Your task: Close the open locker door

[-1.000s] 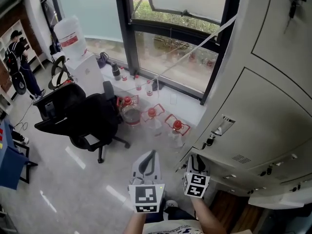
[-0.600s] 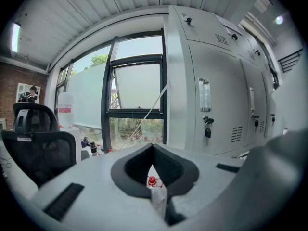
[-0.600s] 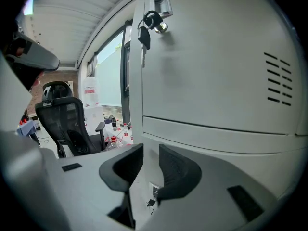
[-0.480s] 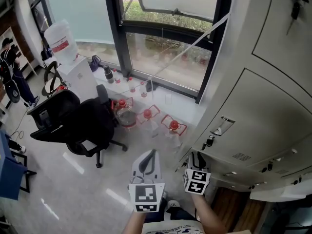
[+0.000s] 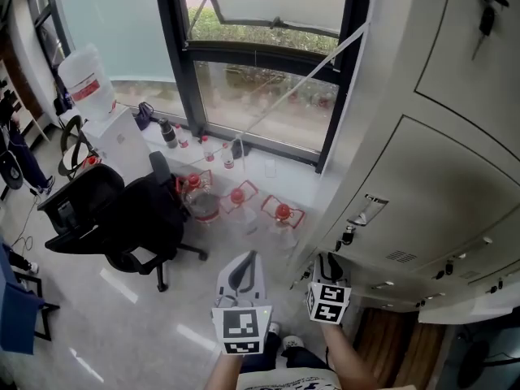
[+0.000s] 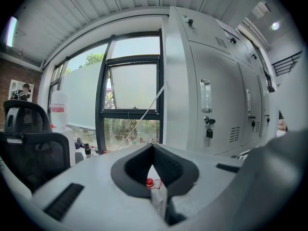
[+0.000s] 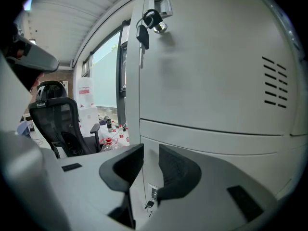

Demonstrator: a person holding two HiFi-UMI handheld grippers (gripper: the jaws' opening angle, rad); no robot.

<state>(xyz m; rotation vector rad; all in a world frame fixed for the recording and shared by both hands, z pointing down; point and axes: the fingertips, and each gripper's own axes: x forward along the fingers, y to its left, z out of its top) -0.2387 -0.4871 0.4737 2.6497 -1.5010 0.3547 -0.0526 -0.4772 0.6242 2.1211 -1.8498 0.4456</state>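
Note:
Grey lockers (image 5: 422, 177) fill the right of the head view. One closed door has a handle (image 5: 370, 210) with keys hanging under it. At the lower right a pale door panel (image 5: 467, 307) stands out from the locker row, edge-on. My left gripper (image 5: 244, 260) points forward over the floor; in the left gripper view its jaws (image 6: 153, 147) meet at the tips, shut and empty. My right gripper (image 5: 329, 260) sits close to the locker front. Its jaws (image 7: 150, 150) stand apart with nothing between them, facing a closed door with a key in the lock (image 7: 154, 18).
A black office chair (image 5: 122, 218) stands on the floor to the left. Several red-capped water bottles (image 5: 236, 201) sit by the window frame (image 5: 325, 96). A large water jug (image 5: 81, 80) and a white box (image 5: 122, 140) are further left. Wooden flooring (image 5: 390, 348) shows below the lockers.
The chair, bottles and window have slid left in the head view. Both grippers keep about the same place in the frame, and their jaws look unchanged.

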